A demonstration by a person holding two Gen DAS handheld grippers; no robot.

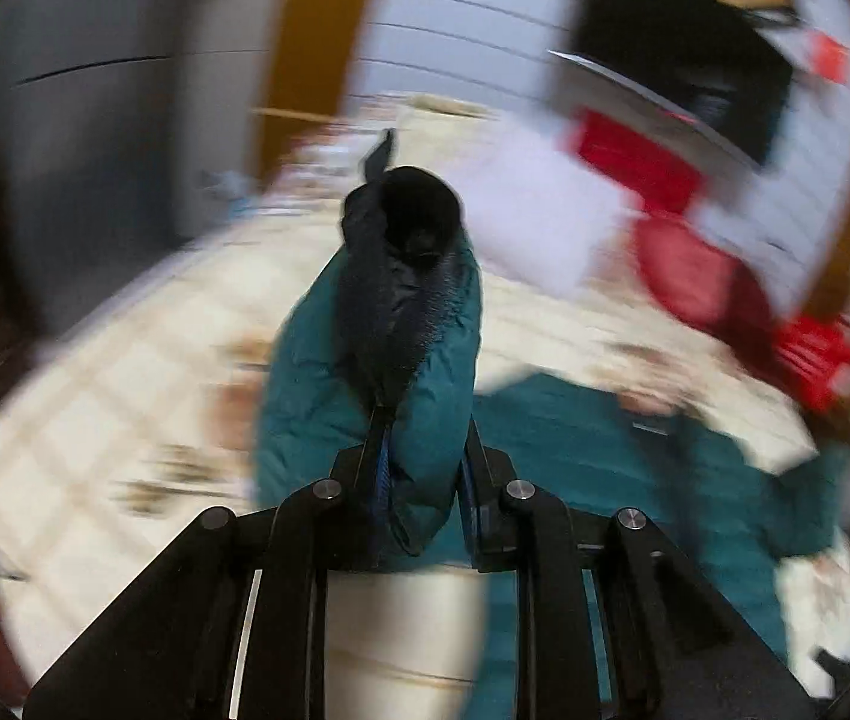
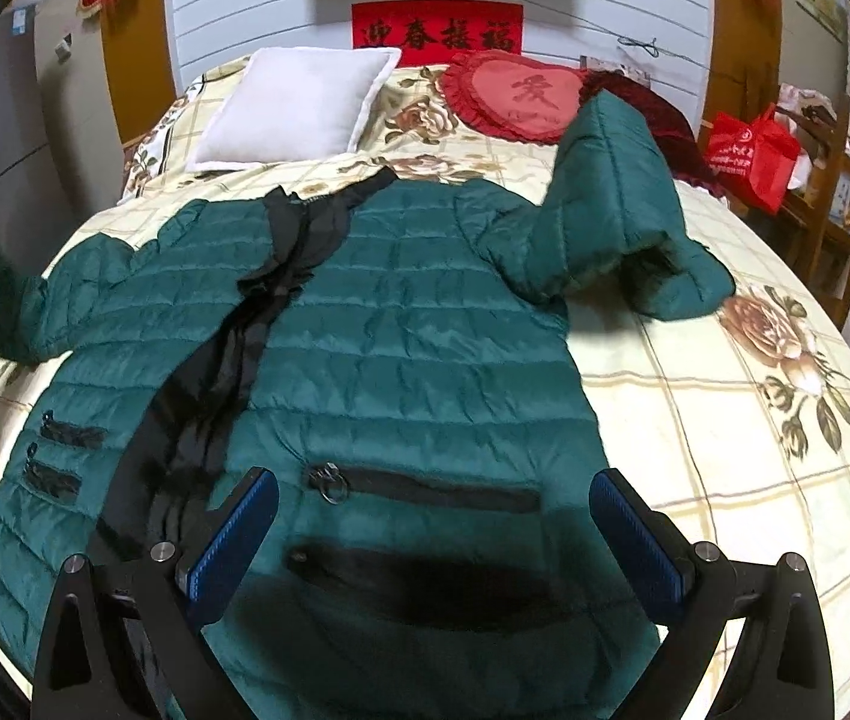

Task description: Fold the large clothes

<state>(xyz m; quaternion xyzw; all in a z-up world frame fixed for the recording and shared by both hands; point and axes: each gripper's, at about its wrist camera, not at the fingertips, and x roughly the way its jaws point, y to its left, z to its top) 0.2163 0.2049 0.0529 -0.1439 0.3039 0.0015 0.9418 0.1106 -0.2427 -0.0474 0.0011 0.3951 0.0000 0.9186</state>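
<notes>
Lying: the green quilted jacket (image 2: 413, 324) is spread front-up across the bed (image 2: 725, 420), hem towards the right camera and collar towards the pillows, which gives a flat base for folding.
Front opening: unzipped, the black lining (image 2: 269, 276) showing in a crooked strip down the middle, so the two front panels are not yet squared up.
Far sleeve: the sleeve (image 2: 611, 204) on the heart-cushion side is bent back on itself and lies partly on the shoulder, cuff on the bedspread.
Lifted sleeve: the other sleeve (image 1: 377, 360) is raised off the bed, its dark cuff opening pointing away from the left camera; holding it up probably allows it to be carried across the body.
Left gripper (image 1: 422, 468): clamped on that sleeve, fabric bunched between the jaws; the view is heavily blurred.
Right gripper (image 2: 434, 531): jaws wide apart, nothing between them, poised above the hem near the zipped pockets (image 2: 425, 489), likely waiting to pin or smooth the panel.
Around: a white pillow (image 2: 299, 108) and red heart cushion (image 2: 521, 96) sit at the head, apart from the jacket.
</notes>
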